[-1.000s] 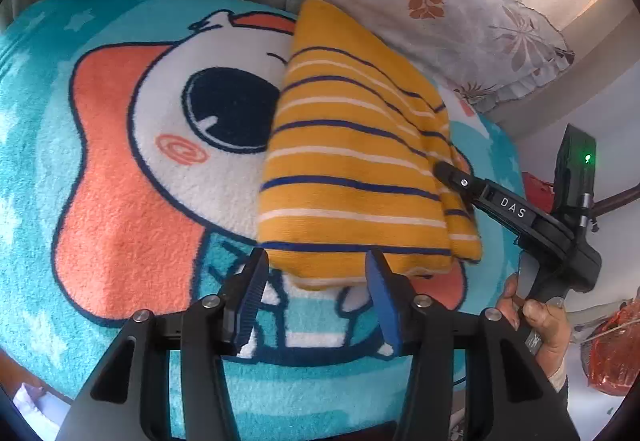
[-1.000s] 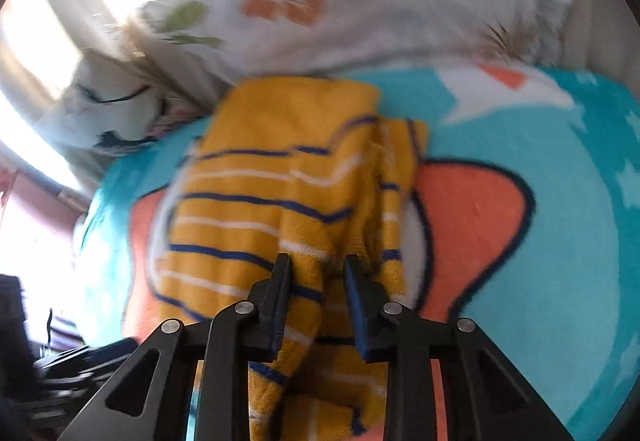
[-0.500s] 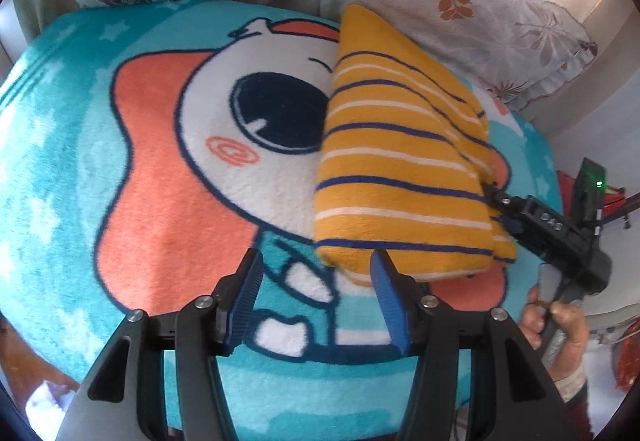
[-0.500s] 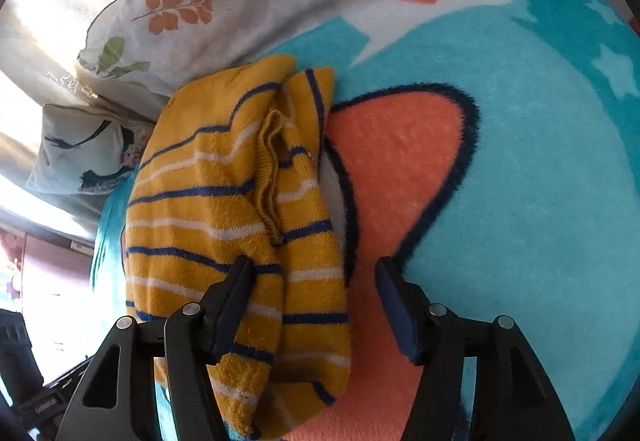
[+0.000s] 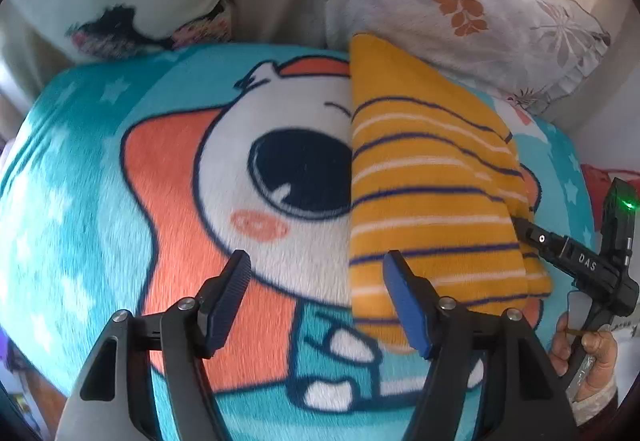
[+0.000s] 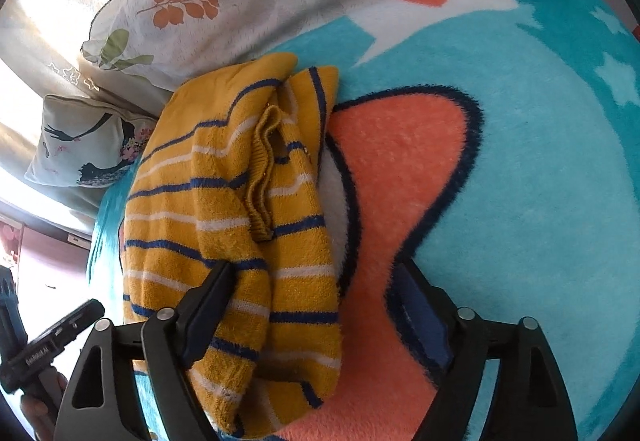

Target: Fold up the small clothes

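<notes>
Folded sweater (image 5: pixel 432 201), ribbed cuff (image 6: pixel 262 177) only in right view

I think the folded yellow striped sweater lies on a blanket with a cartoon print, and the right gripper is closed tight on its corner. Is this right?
Not quite. The right gripper is not closed on it: its jaws stand wide and are opening, with a corner of the sweater between them but not pinched, as the right wrist view shows. The sweater is indeed folded, on the cartoon blanket.
</notes>
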Tool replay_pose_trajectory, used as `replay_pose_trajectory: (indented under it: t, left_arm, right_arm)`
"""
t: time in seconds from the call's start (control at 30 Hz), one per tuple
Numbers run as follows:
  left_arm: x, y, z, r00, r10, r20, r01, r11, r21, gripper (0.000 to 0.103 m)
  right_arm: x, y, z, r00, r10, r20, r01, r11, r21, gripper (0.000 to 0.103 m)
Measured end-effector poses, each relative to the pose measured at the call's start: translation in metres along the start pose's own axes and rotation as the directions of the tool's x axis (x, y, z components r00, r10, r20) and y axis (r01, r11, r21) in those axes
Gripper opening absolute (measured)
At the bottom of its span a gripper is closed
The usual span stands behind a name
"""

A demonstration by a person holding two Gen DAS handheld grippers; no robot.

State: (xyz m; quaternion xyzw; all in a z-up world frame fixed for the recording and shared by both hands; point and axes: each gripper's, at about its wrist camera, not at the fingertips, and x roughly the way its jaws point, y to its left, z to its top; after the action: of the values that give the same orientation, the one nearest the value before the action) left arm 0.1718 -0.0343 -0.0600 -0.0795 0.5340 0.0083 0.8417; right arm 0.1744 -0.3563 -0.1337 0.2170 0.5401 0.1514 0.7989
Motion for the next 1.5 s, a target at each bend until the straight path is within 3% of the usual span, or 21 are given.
replay_pose_trajectory:
  t: [0.1, 0.23, 0.4, 0.97, 1.1, 1.2, 1.27, 1.43, 1.5]
  left_arm:
    - [0.004, -0.004, 0.009, 1.0, -0.01, 0.006, 0.01, 0.999, 0.052, 0.068]
    - [0.007, -0.005, 0.014, 1.0, -0.009, 0.007, 0.008, 0.993, 0.117, 0.069]
    - [0.016, -0.001, 0.019, 1.0, -0.017, -0.015, 0.02, 0.986, 0.166, 0.069]
    - [0.027, 0.009, 0.024, 0.999, -0.03, -0.039, 0.037, 0.982, 0.184, 0.07]
    - [0.035, 0.013, 0.027, 0.995, -0.085, -0.052, 0.092, 0.985, 0.146, 0.07]
    - [0.046, 0.024, 0.032, 0.982, -0.18, -0.059, 0.184, 0.98, 0.07, 0.074]
    - [0.057, 0.03, 0.038, 0.964, -0.259, -0.067, 0.261, 0.965, 0.014, 0.075]
    - [0.082, 0.029, 0.049, 0.911, -0.403, -0.086, 0.4, 0.915, -0.056, 0.084]
    - [0.09, 0.025, 0.053, 0.879, -0.467, -0.1, 0.461, 0.884, -0.075, 0.087]
  right_arm:
    - [0.002, 0.007, -0.003, 0.999, -0.034, 0.005, 0.034, 0.999, -0.018, 0.091]
    - [0.01, 0.023, -0.008, 0.996, -0.092, -0.005, 0.092, 0.994, -0.063, 0.102]
    - [0.015, 0.034, -0.011, 0.985, -0.175, 0.009, 0.175, 0.982, -0.076, 0.103]
    - [0.013, 0.032, -0.013, 0.982, -0.187, 0.024, 0.187, 0.981, -0.049, 0.103]
    - [0.009, 0.027, -0.007, 0.987, -0.156, -0.031, 0.155, 0.988, -0.016, 0.103]
    - [-0.007, 0.01, 0.0, 1.0, 0.014, -0.003, -0.014, 0.992, 0.123, 0.101]
    - [-0.013, 0.004, 0.009, 0.997, 0.066, 0.026, -0.069, 0.986, 0.153, 0.101]
    - [0.004, 0.007, 0.032, 0.997, 0.075, -0.005, -0.075, 0.993, 0.091, 0.1]
    - [0.017, 0.013, 0.039, 0.997, 0.074, -0.031, -0.072, 0.996, 0.061, 0.098]
